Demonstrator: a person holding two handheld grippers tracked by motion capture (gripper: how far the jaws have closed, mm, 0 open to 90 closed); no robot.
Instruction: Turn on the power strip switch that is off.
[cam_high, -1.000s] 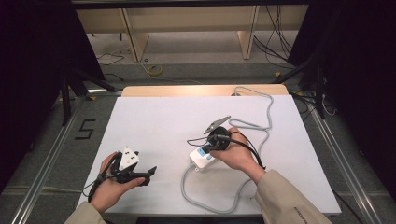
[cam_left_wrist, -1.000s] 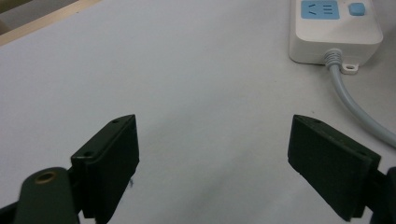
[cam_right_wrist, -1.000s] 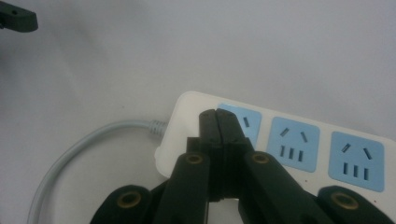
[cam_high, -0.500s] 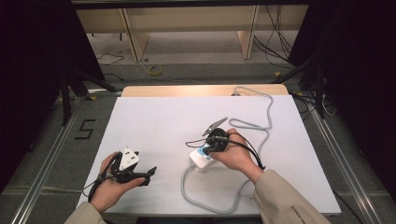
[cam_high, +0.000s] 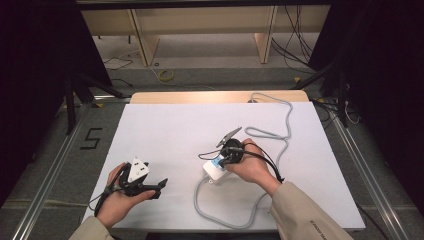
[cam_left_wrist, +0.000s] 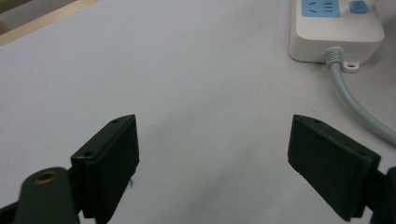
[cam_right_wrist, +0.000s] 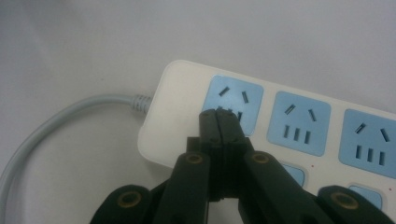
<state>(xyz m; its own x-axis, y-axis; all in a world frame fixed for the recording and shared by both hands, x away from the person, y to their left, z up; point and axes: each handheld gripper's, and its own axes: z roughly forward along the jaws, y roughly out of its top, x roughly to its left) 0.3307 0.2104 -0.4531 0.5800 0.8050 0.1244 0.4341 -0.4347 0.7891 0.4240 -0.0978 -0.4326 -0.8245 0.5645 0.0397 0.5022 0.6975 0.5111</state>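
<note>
1 grey cord (cam_high: 227, 216) looped between power strip (cam_high: 214, 171) and table (cam_high: 165, 125) edge.

Bright, even light on white table (cam_high: 170, 125); dark surroundings.
Soft faint shadows, no glare; near jaws slightly blurred.

Power strip (cam_high: 214, 171) on table (cam_high: 165, 125); its cord (cam_high: 225, 220) loops nearer the person.

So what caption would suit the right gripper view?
Shut right gripper pressing on a white power strip beside its blue sockets.
</note>
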